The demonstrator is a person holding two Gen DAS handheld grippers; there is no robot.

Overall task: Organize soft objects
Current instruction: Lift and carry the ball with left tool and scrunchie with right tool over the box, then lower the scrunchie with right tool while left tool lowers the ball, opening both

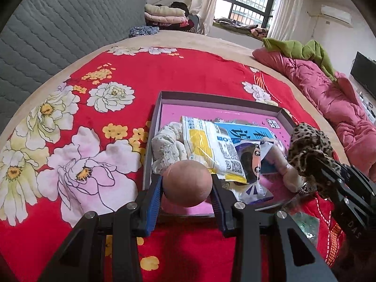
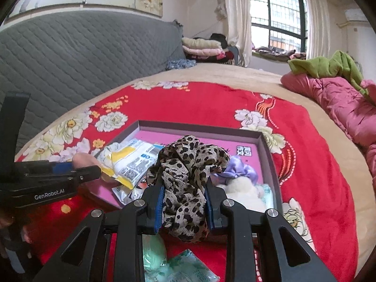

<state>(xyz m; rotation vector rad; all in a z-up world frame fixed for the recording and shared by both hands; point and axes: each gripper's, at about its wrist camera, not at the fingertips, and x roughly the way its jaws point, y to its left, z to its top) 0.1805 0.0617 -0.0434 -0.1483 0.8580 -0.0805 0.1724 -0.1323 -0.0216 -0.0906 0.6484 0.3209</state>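
Soft objects are already gathering in the shallow box (image 1: 212,98). Through the left wrist view, our left gripper (image 1: 186,184) holds a pinkish ball (image 1: 186,183), fingers (image 1: 154,202) pressed against its sides, above the box's near edge. Beyond those fingers lie a white floral scrunchie (image 1: 168,146) and a yellow-and-white packet (image 1: 211,145). To their right, our right gripper (image 1: 327,181) carries a leopard scrunchie (image 1: 310,143) over the box's right wall.

Through the right wrist view, our right gripper (image 2: 184,202) is narrow, clamped on the leopard scrunchie (image 2: 185,176). Past its fingers (image 2: 159,209) sit a purple bow (image 2: 239,172) and something white and fluffy (image 2: 242,188), perhaps a plush toy. Beneath the fingers, pale green packets (image 2: 178,266) wait on the red blanket (image 2: 188,103).

We judge the task about halfway: several items boxed, two in hand, the green packets left. Pink floor at the box's far side remains open, its low walls are easy to clear, and the bed around it lies free.
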